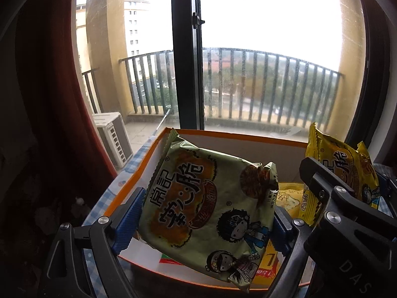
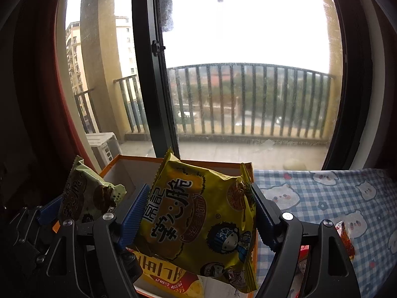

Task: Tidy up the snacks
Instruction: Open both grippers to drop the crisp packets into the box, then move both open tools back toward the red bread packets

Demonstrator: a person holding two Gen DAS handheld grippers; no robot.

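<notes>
Your left gripper [image 1: 207, 219] has the pale green snack packet [image 1: 208, 208] between its blue pads, held flat-face up by its side edges. The jaws stand wide, and whether the pads press on it or are already letting go I cannot tell. Your right gripper [image 2: 199, 219] holds the yellow snack packet [image 2: 198, 221] the same way, clamped across its width. Both packets hang over the open orange-edged box [image 1: 139, 173], side by side, which looks like a paired drop: the green one over the box's left half, the yellow one toward its right wall. Gripping by the side edges keeps each packet level, so it should settle flat on the packets already lying in the box. Room is tight, with the two grippers almost touching over the box, so lower straight down rather than sweeping sideways. The box sits at the left end of the blue checked cloth [image 2: 330, 198]; the cloth to its right lies mostly bare, with a small red-wrapped snack [image 2: 345, 238] near its front edge, and the window stands close behind.
</notes>
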